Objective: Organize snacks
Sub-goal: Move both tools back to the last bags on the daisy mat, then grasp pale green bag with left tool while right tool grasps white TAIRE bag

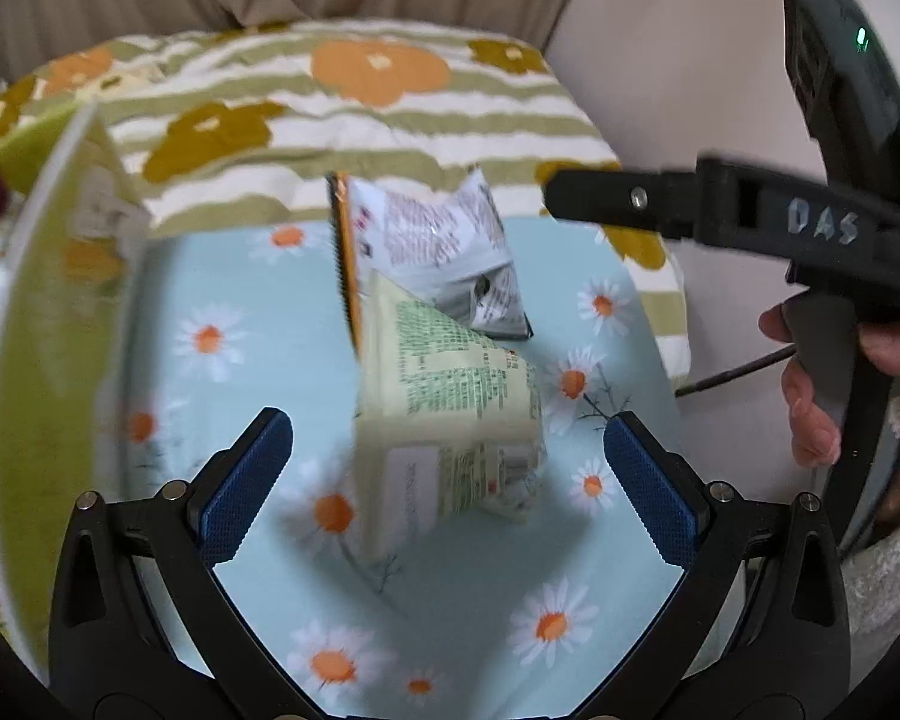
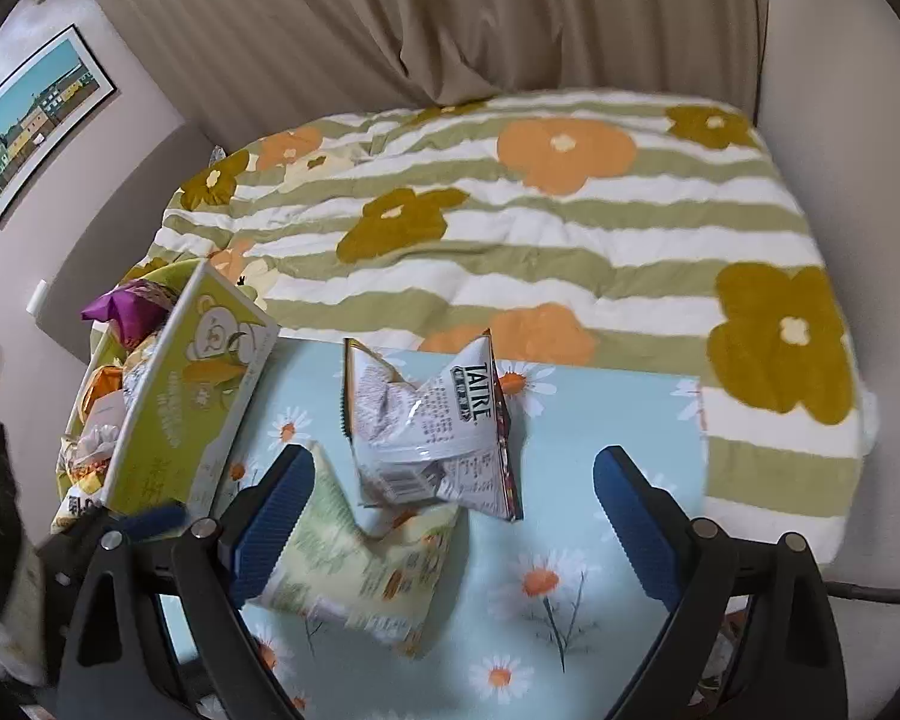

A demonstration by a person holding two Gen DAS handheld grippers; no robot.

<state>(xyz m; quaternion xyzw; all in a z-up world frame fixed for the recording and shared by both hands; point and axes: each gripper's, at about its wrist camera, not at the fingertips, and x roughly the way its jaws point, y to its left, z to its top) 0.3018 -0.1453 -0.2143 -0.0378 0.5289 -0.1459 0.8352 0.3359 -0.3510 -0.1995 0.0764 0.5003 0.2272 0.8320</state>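
Two snack packets on the daisy tabletop [image 2: 618,420], both grippers wide and empty.
Left gripper [image 1: 447,468] and right gripper [image 2: 453,516] hover over the blurred pale green packet [image 2: 360,576] and white packet [image 2: 432,432]; the yellow-green box [image 2: 180,396] holds half-hidden wrapped snacks [image 2: 120,312].

Crumpled silver-white foil snack packet with an orange-edged seal and dark print [image 2: 432,426], propped up on the daisy-print light-blue cloth. Just in front, touching its lower edge, a pale yellow-green plastic snack bag with green print [image 2: 360,576], lying creased and partly blurred. To the left, a yellow-green cardboard box with a cartoon bear [image 2: 192,384], standing open; wrapped snacks [image 2: 123,312] inside.
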